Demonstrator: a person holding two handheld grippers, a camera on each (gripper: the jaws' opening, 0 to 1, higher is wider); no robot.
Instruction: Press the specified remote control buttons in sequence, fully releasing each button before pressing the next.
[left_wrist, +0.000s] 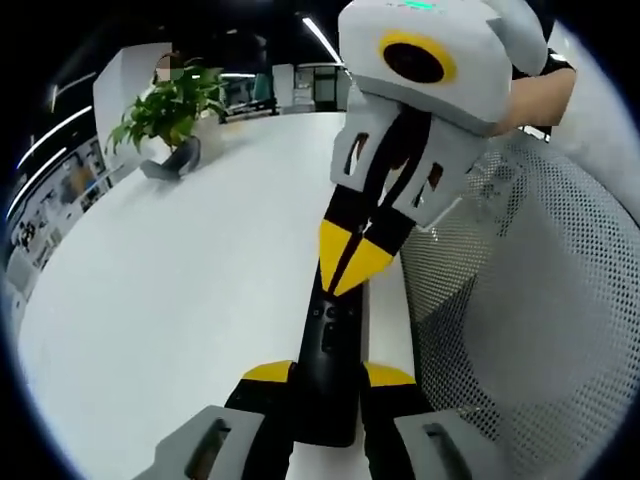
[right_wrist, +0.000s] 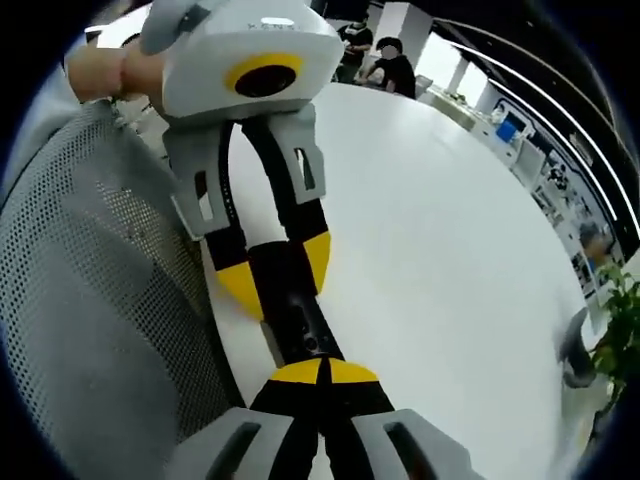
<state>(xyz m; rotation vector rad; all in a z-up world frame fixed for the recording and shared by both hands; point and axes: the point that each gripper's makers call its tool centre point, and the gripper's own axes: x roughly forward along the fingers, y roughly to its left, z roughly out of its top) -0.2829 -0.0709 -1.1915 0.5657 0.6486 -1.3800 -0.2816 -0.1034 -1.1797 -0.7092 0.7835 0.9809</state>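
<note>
Left gripper (left_wrist: 328, 378): its yellow-tipped black fingers (left_wrist: 268, 373) rise on either side of the near end of the remote control (left_wrist: 328, 365), closed against its sides and holding it; seen from the right gripper view (right_wrist: 275, 268), the same fingers flank the far end of the remote
Right gripper (right_wrist: 322, 372): its two yellow tips (right_wrist: 300, 373) meet edge to edge with no gap showing, pressed together and resting on top of the remote, holding nothing between them; in the left gripper view it (left_wrist: 352, 255) comes down from above with its tips as one wedge on the remote's far half
Remote control: long, narrow, black and glossy bar, lying between the left fingers and under the right tips, along the table's edge; small dark buttons (left_wrist: 328, 328) are faintly visible just before the right tips, their markings too small to read
Hidden: which button lies under the right tips cannot be told, since the tips cover it; the remote's near end is cut off by the left fingers
Table (left_wrist: 180, 300): smooth, white, rounded top, matt with soft reflections
Mesh chair (left_wrist: 530, 300): pale grey perforated fabric, curved, just beside the remote on the far side of the table edge
Potted plant (left_wrist: 170, 120): green leaves in a grey angular pot, well beyond the fingers
Hand (left_wrist: 535, 95): grips the right gripper's white body, partly cut off
</note>
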